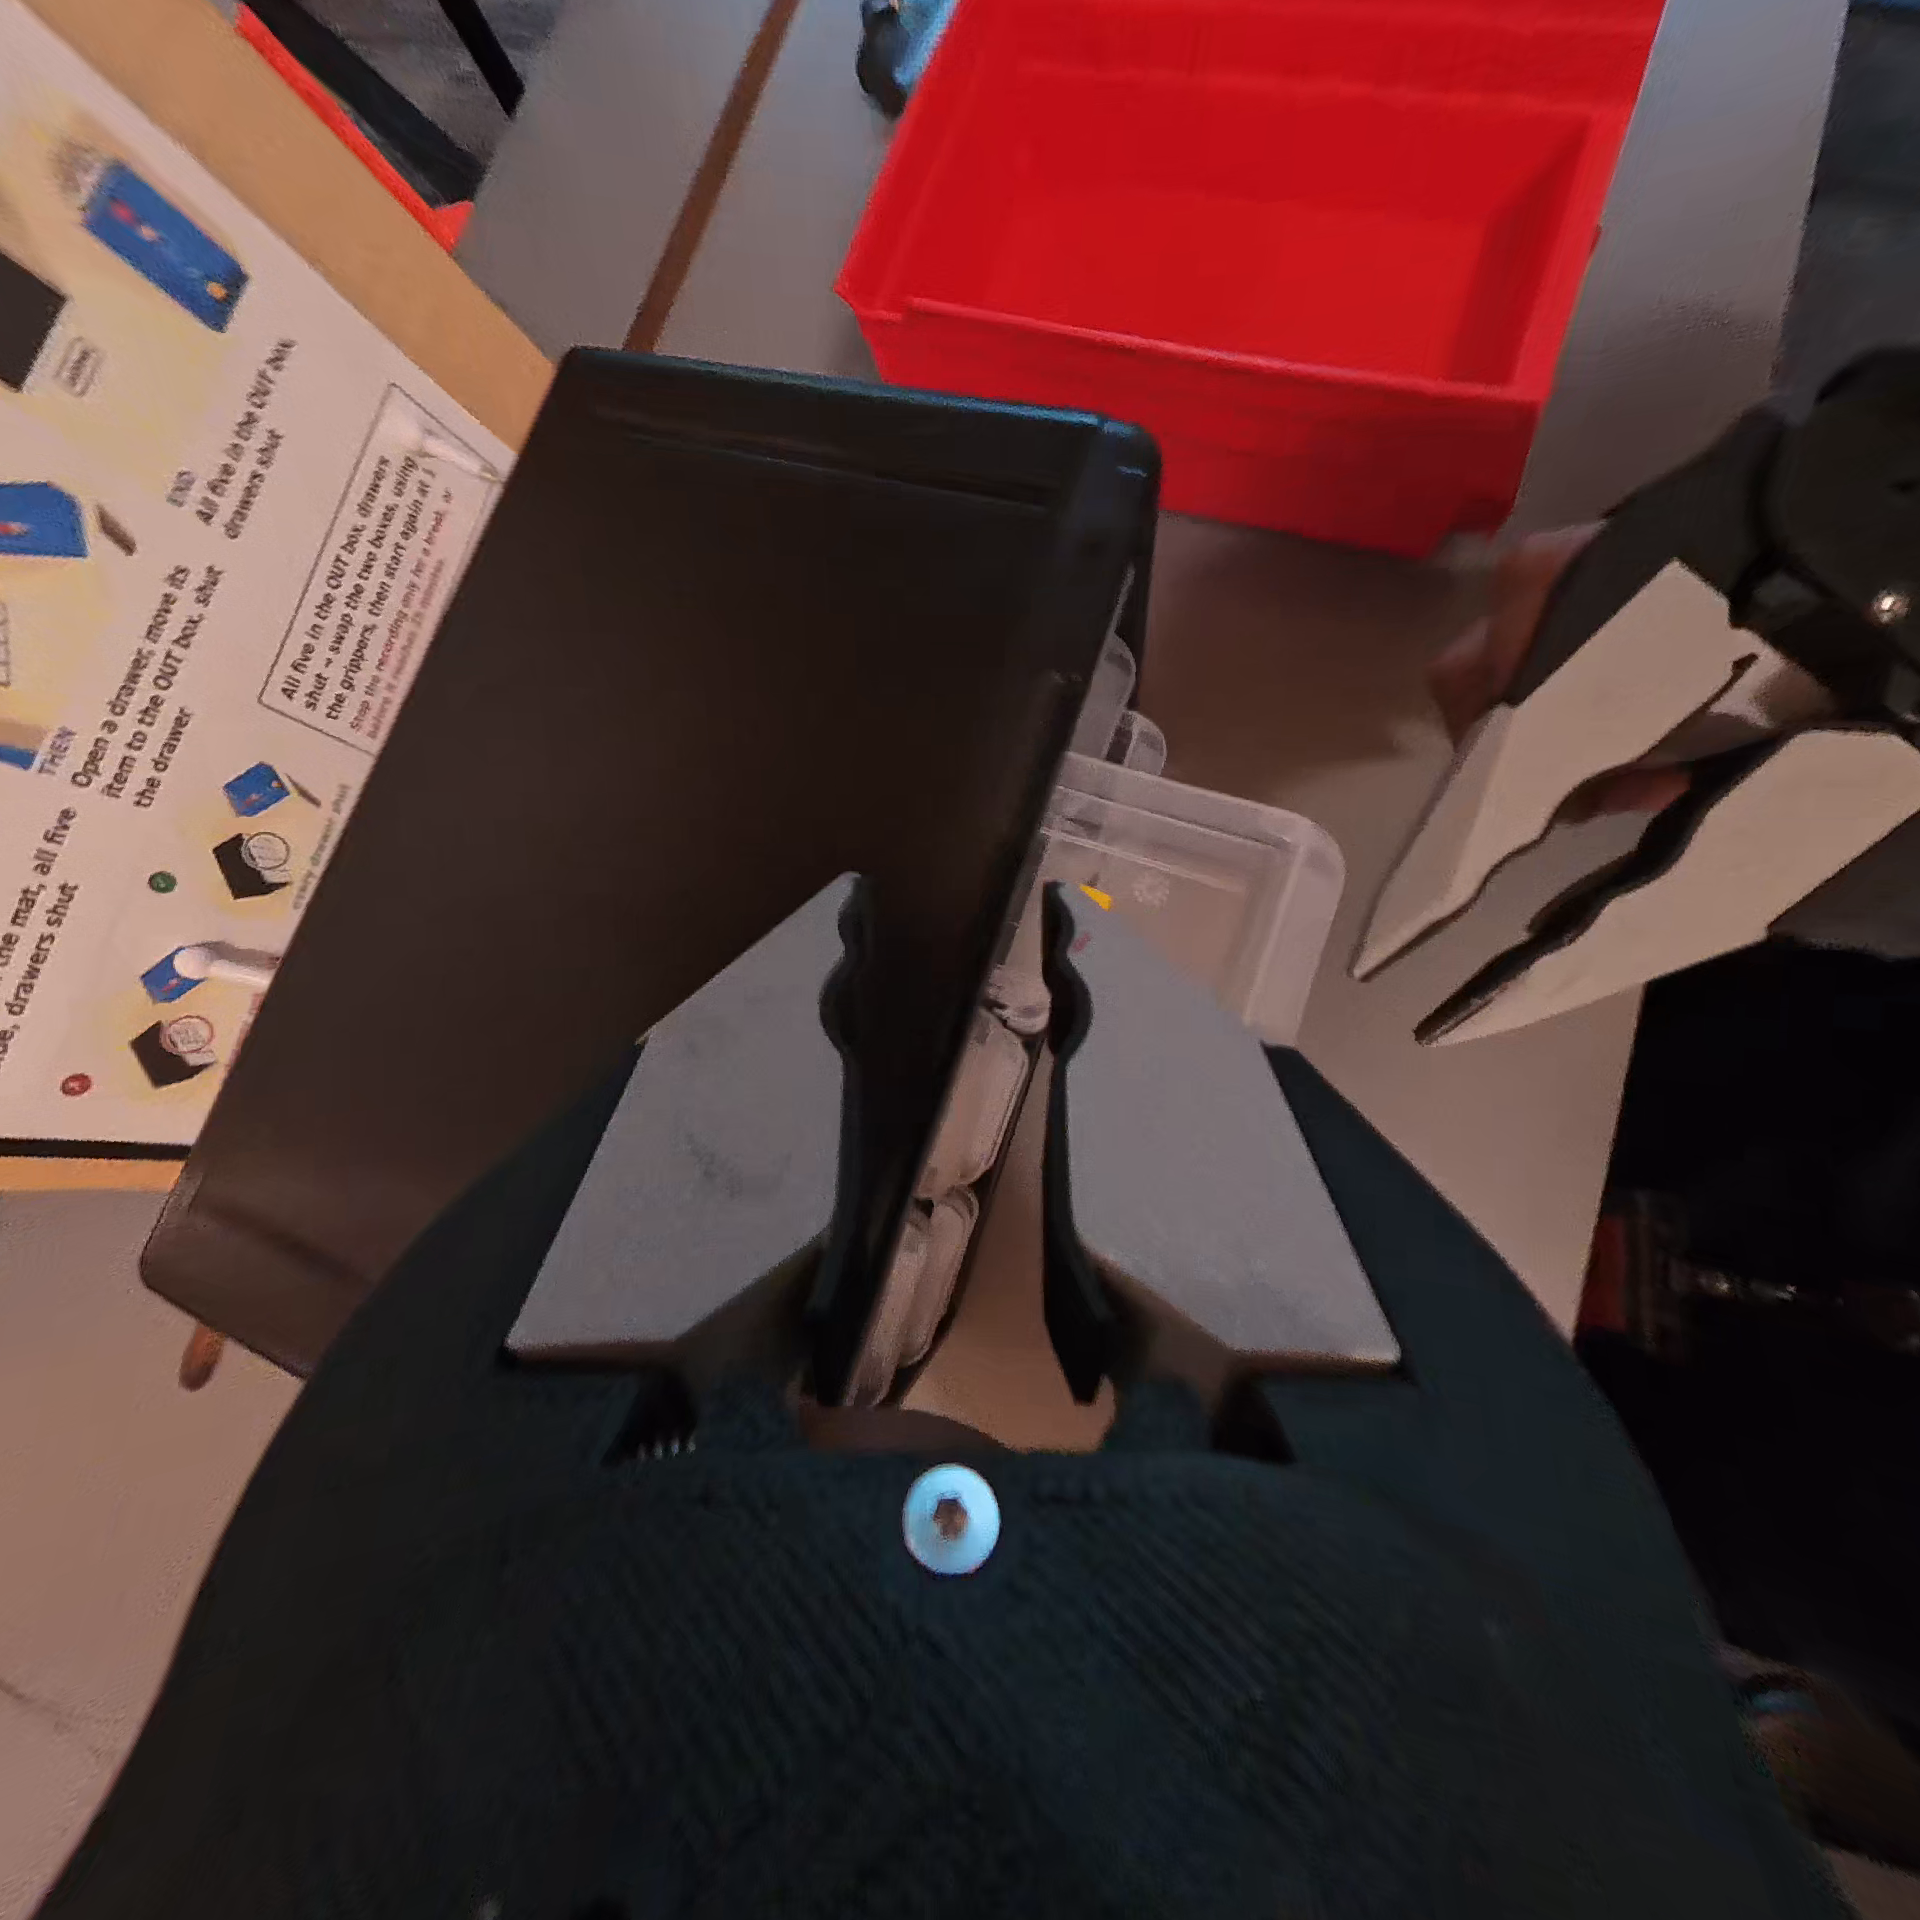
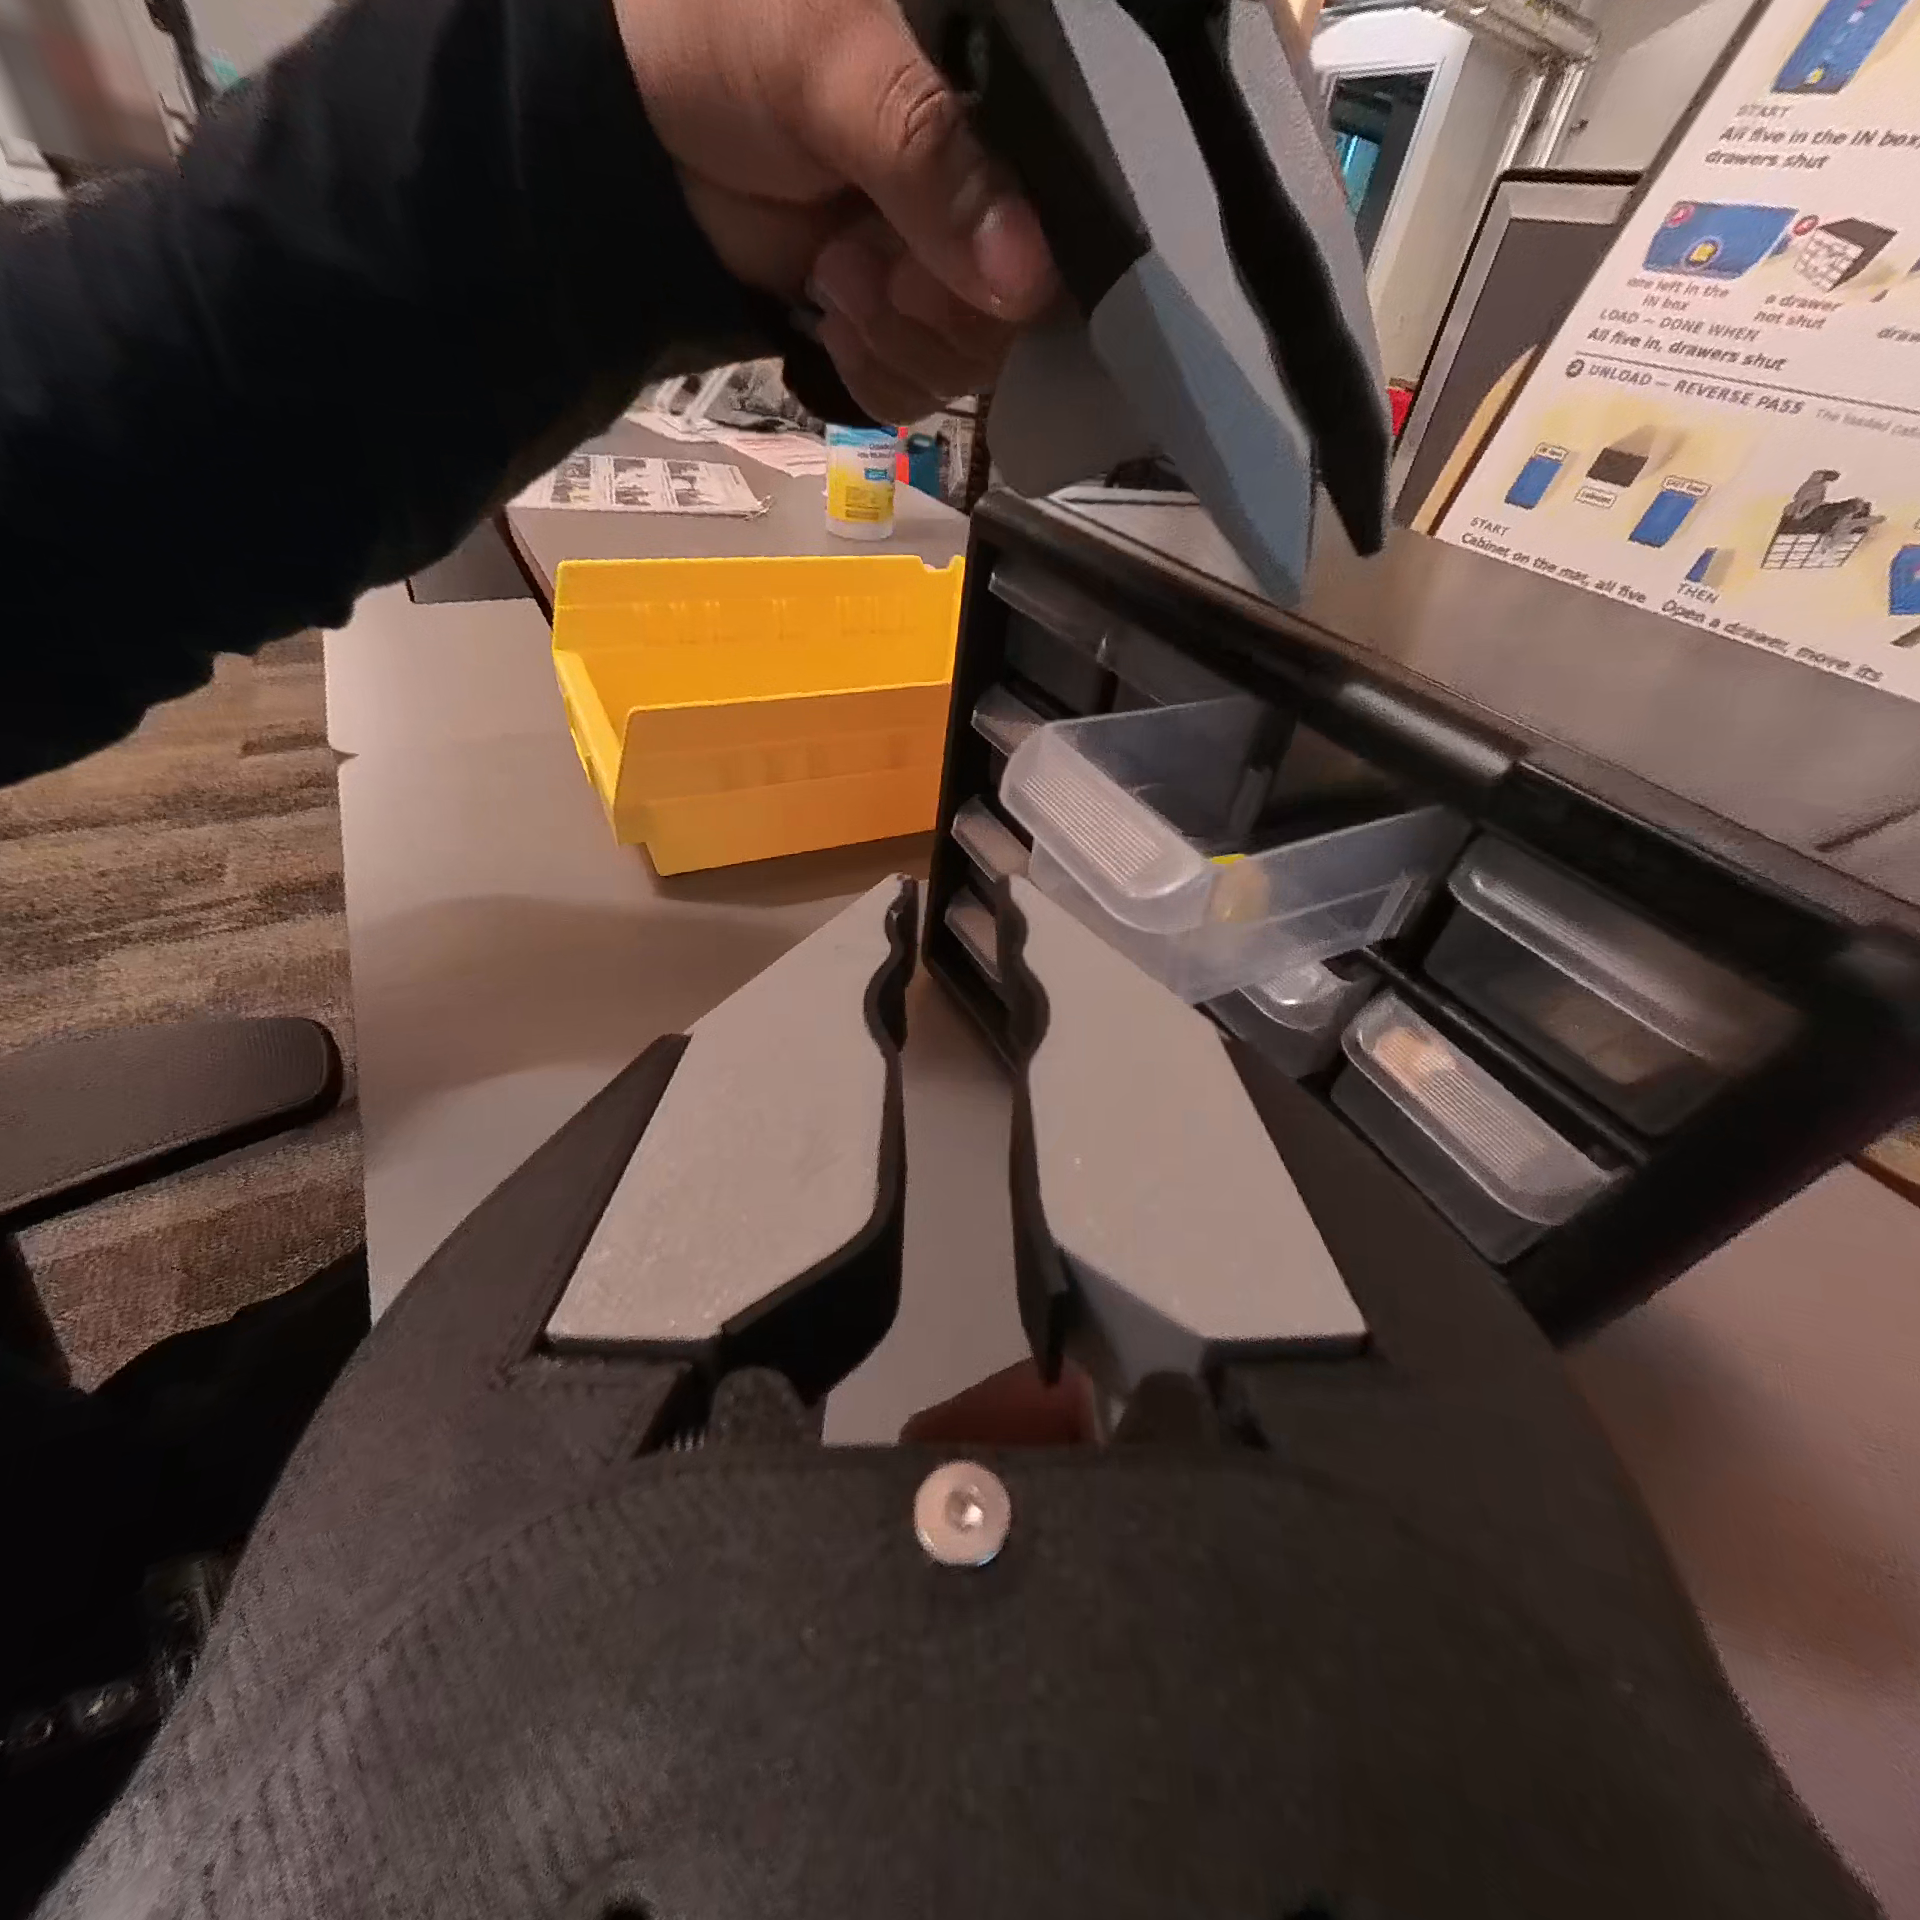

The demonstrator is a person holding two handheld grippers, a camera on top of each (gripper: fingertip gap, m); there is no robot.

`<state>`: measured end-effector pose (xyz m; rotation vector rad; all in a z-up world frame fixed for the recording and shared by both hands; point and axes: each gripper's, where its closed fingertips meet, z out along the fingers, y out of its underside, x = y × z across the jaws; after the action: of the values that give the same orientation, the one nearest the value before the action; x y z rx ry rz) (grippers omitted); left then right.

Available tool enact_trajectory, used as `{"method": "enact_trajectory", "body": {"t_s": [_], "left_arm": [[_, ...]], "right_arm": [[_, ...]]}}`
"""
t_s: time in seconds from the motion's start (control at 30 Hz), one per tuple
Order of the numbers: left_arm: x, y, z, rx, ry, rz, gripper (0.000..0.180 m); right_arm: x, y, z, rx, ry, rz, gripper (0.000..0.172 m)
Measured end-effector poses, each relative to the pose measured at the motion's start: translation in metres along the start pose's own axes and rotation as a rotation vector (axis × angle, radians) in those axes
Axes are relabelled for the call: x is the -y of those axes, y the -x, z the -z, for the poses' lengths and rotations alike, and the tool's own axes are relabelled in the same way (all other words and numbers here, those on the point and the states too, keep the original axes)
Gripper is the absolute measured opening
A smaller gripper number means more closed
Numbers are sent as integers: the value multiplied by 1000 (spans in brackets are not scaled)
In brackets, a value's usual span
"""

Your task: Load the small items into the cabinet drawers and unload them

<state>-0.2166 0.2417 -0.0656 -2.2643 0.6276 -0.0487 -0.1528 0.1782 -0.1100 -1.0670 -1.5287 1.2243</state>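
Observation:
The black drawer cabinet (image 1: 675, 675) stands on the grey table, also in the right wrist view (image 2: 1558, 665). One clear drawer (image 2: 1195, 831) in its second row is pulled out, with a small yellow item (image 2: 1231, 862) inside. From above, the drawer (image 1: 1205, 873) sticks out of the front. My left gripper (image 1: 954, 904) hovers over the cabinet's top front edge, open and empty; it also shows in the right wrist view (image 2: 1320, 551). My right gripper (image 2: 956, 914) is in front of the cabinet's left corner, below the open drawer, narrowly open with nothing between the pads.
A red bin (image 1: 1195, 416) sits beyond the cabinet. A yellow bin (image 2: 769, 748) stands left of the cabinet. An instruction sheet (image 1: 208, 623) lies beside the cabinet. A small bottle (image 2: 862, 488) stands farther back. A chair arm (image 2: 156, 1091) is at the table's left edge.

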Motion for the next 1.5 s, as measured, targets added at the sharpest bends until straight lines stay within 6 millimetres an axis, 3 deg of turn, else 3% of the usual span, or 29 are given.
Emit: {"method": "enact_trajectory", "body": {"t_s": [0.13,0.27,0.47,0.7,0.8,0.9,1.1,1.23,1.37,1.5], "left_arm": [[0,27,8,55,-74,102,23],[-18,47,-3,134,10,109,11],[-18,43,-5,103,18,103,0],[-18,42,-5,115,3,100,0],[-18,43,-5,111,-11,109,0],[-18,44,-4,112,-20,129,1],[-27,44,12,145,-75,154,30],[-37,39,37,132,-168,186,36],[-57,45,69,156,-240,257,44],[-83,53,100,231,-281,300,47]], "right_arm": [[-1,2,-7,23,25,14,7],[0,-9,-14,12,18,-19,3],[-2,-33,-25,-45,22,-36,0],[-7,-79,-45,-171,12,-96,0],[-11,-79,-55,-152,4,-96,0],[-11,-68,-57,-146,1,-63,0],[-23,-32,-45,-93,77,55,7],[-50,-7,-38,24,217,-32,18],[-86,22,-32,155,408,-99,50],[-99,26,-27,144,417,-34,54]]}}
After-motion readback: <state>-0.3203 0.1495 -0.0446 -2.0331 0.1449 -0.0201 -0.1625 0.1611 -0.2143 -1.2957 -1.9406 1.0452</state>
